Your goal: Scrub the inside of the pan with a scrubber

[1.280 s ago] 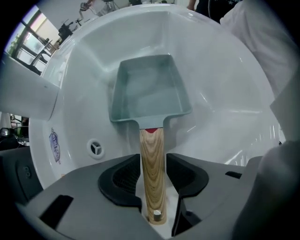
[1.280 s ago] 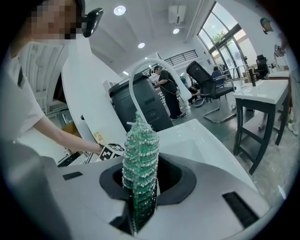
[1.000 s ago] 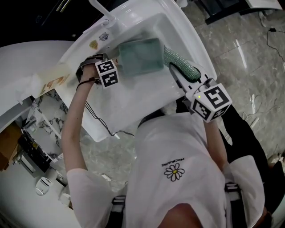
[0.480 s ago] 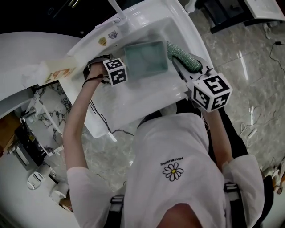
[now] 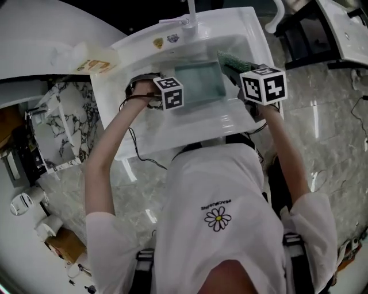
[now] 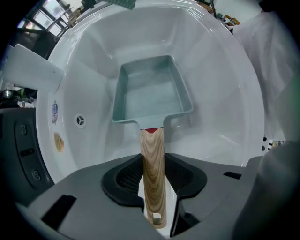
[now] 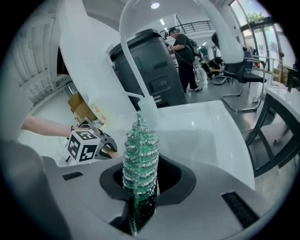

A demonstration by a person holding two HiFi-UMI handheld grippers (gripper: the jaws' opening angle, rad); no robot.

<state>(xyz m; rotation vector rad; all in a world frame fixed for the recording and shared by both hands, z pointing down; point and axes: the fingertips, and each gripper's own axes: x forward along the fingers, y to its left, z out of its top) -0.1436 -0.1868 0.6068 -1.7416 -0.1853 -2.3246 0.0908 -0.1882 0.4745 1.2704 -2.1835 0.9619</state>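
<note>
A pale green rectangular pan (image 5: 200, 84) (image 6: 151, 93) lies inside the white sink (image 5: 172, 123) (image 6: 89, 65). Its wooden handle (image 6: 153, 173) points toward me. My left gripper (image 5: 163, 92) (image 6: 153, 176) is shut on that handle, with a pad on each side of it. My right gripper (image 5: 240, 72) (image 7: 140, 187) is shut on a green sparkly mesh scrubber (image 5: 232, 59) (image 7: 140, 154), which stands up from the jaws. In the head view the scrubber is at the pan's far right corner. Whether it touches the pan I cannot tell.
A faucet (image 5: 190, 10) rises at the sink's far rim, with stickers (image 5: 163, 41) beside it. The basin wall has an overflow hole (image 6: 80, 121). A cardboard box (image 5: 95, 65) lies on the left counter. A dark machine (image 7: 150, 65), a person (image 7: 183, 47) and chairs (image 7: 241, 70) stand beyond.
My right gripper has swung the scrubber in from the sink's right side to the pan's far right corner. My left gripper keeps its hold on the handle and has shifted a little with the pan.
</note>
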